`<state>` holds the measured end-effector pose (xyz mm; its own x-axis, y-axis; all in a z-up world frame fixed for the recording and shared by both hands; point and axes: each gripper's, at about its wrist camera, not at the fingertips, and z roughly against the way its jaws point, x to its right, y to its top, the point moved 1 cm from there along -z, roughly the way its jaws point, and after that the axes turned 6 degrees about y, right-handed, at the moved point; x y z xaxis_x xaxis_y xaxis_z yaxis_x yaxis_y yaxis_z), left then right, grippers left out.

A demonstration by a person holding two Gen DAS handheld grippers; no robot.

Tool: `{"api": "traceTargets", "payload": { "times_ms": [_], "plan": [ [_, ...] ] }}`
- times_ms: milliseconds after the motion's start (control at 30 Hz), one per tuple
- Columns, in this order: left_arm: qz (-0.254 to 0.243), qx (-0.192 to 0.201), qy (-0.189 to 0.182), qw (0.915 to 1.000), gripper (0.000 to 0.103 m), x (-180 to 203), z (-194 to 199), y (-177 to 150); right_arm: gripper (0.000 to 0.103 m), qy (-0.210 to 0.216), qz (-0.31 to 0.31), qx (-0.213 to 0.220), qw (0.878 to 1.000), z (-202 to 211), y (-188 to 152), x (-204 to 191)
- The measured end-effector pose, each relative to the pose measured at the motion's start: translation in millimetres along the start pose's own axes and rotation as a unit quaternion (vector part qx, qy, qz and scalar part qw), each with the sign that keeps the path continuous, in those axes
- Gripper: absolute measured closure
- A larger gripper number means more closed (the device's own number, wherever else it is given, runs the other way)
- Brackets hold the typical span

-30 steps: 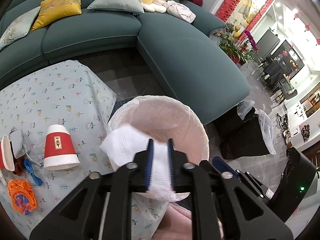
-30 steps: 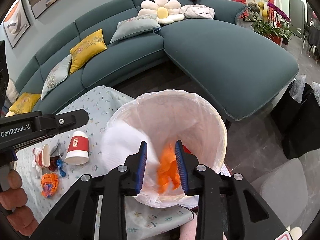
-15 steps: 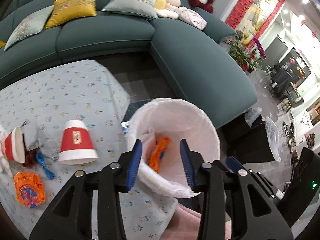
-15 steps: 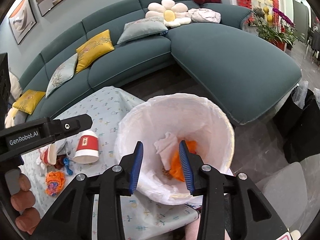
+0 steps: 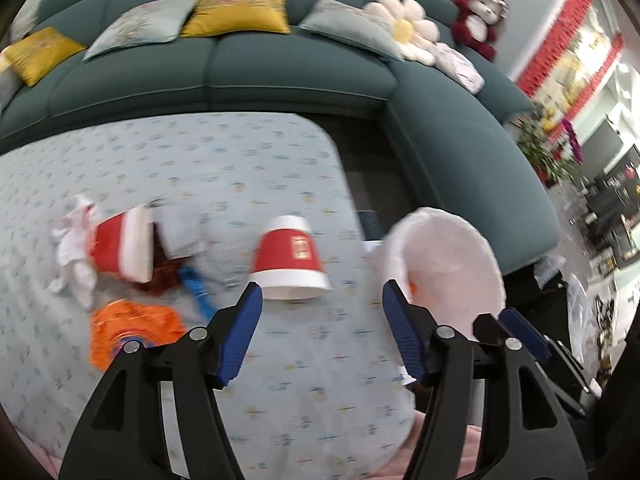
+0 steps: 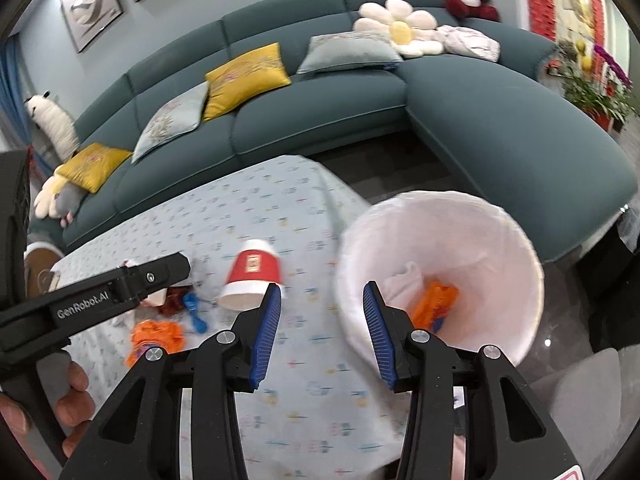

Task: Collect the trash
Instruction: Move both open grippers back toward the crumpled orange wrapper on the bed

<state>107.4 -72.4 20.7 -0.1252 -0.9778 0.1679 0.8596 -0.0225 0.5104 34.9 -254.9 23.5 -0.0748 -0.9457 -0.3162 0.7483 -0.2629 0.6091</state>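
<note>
A white-lined bin (image 6: 516, 248) stands off the table's right edge, with a white tissue (image 6: 404, 280) and an orange wrapper (image 6: 436, 304) inside it. On the flowered tablecloth (image 5: 240, 168) stands an upturned red paper cup (image 5: 290, 258); a second red cup (image 5: 124, 244) lies on its side by crumpled tissue (image 5: 74, 242), a blue scrap (image 5: 196, 290) and an orange wrapper (image 5: 128, 330). My left gripper (image 5: 322, 294) hovers over the cloth just before the upturned cup, jaws opening, nothing between them. My right gripper (image 6: 320, 294) hangs between cup and bin, jaws opening and empty.
A teal corner sofa (image 6: 320, 120) with yellow and grey cushions wraps the table's far side. Dark floor (image 5: 372, 184) lies between table and sofa. Potted plants (image 5: 548, 148) stand at the right. A hand (image 6: 60, 392) holds the left gripper's body.
The white tissue left my left gripper and the orange wrapper left my right; both now lie in the bin. Both grippers opened and swung left from over the bin toward the table.
</note>
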Motion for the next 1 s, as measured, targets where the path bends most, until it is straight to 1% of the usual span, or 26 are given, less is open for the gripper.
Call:
{"api": "traceTargets", "payload": {
  "times_ms": [33,167,433,633,800,1000],
  "plan": [
    [0.01,-0.002,0.007,0.9999,0.043,-12.3,1.4,-1.4,0.061,0.004,0.003,-0.002,1.0,-1.3,-0.9,-6.7],
    [0.035,0.001,0.036,0.9987,0.033,-47.8,7.0,-7.6,0.061,0.016,0.019,-0.011,1.0,-7.4,-3.8,-33.6],
    [0.079,-0.015,0.076,0.9939,0.032,-111.5,9.6,-25.9,0.061,0.041,0.035,-0.038,0.998,-25.1,-20.8,-79.4],
    [0.097,-0.029,0.097,0.9901,0.032,-144.7,4.0,-40.6,0.061,0.045,0.047,-0.056,0.996,-40.8,-32.6,-104.9],
    [0.104,-0.039,0.112,0.9875,0.032,-164.0,-3.8,-50.3,0.061,0.044,0.057,-0.071,0.995,-55.6,-41.8,-121.7],
    [0.111,-0.062,0.111,0.9856,0.032,-179.7,-20.4,-60.7,0.061,0.041,0.069,-0.089,0.993,-76.7,-50.2,-136.3]
  ]
}}
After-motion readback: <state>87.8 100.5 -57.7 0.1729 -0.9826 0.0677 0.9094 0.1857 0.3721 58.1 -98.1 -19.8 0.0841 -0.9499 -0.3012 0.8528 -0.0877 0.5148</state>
